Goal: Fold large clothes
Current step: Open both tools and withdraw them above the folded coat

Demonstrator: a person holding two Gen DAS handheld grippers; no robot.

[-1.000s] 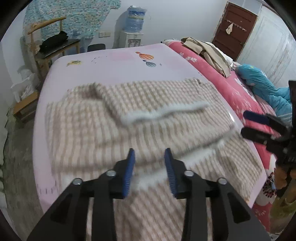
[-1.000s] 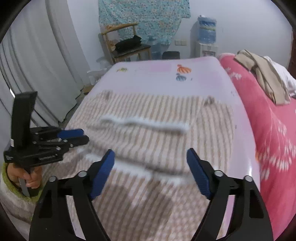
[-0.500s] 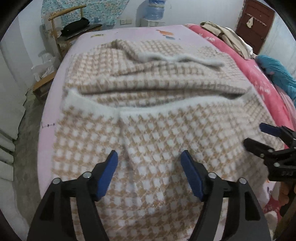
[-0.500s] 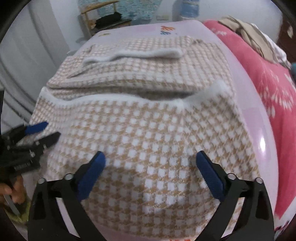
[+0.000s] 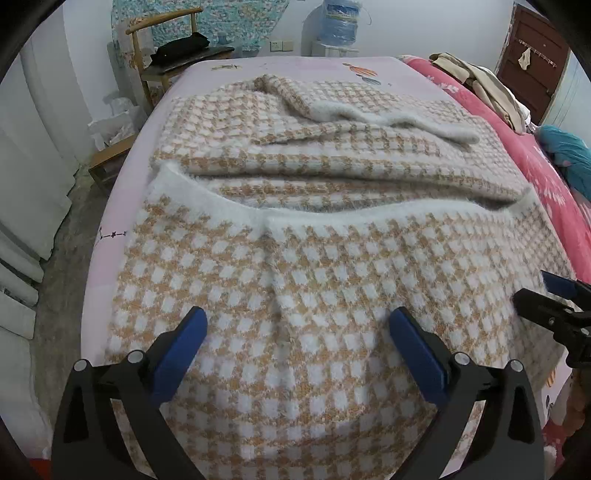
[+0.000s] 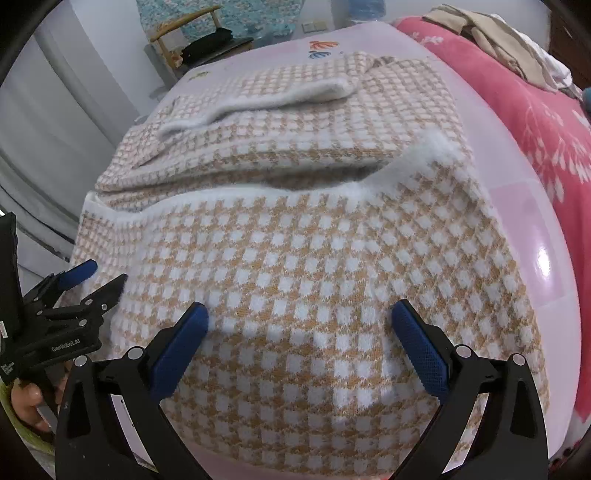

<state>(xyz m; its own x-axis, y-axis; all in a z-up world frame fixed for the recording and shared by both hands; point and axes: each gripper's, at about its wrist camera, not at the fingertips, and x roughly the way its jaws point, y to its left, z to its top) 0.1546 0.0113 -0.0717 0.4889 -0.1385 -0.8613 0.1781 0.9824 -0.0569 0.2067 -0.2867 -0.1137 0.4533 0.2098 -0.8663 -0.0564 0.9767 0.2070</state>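
A large tan-and-white checked knit garment (image 5: 314, 229) with fluffy white trim lies spread on the pale pink table (image 5: 122, 206). Its near part is folded up over the rest, and a sleeve lies across the far part. It also shows in the right wrist view (image 6: 295, 240). My left gripper (image 5: 297, 332) is open and empty, low over the near left part of the garment. My right gripper (image 6: 299, 325) is open and empty over the near right part. Each gripper shows at the edge of the other's view, the right one (image 5: 554, 299) and the left one (image 6: 92, 280).
A red floral bed (image 5: 546, 173) with piled clothes (image 5: 480, 85) runs along the table's right side. A wooden chair (image 5: 166, 55) with a dark item and a water dispenser (image 5: 336, 33) stand beyond the far end. White panels (image 5: 22, 206) lean at the left.
Both grippers have dropped low and moved back to the garment's near edge. My left gripper has opened from nearly shut to wide. The near part now lies folded over the garment.
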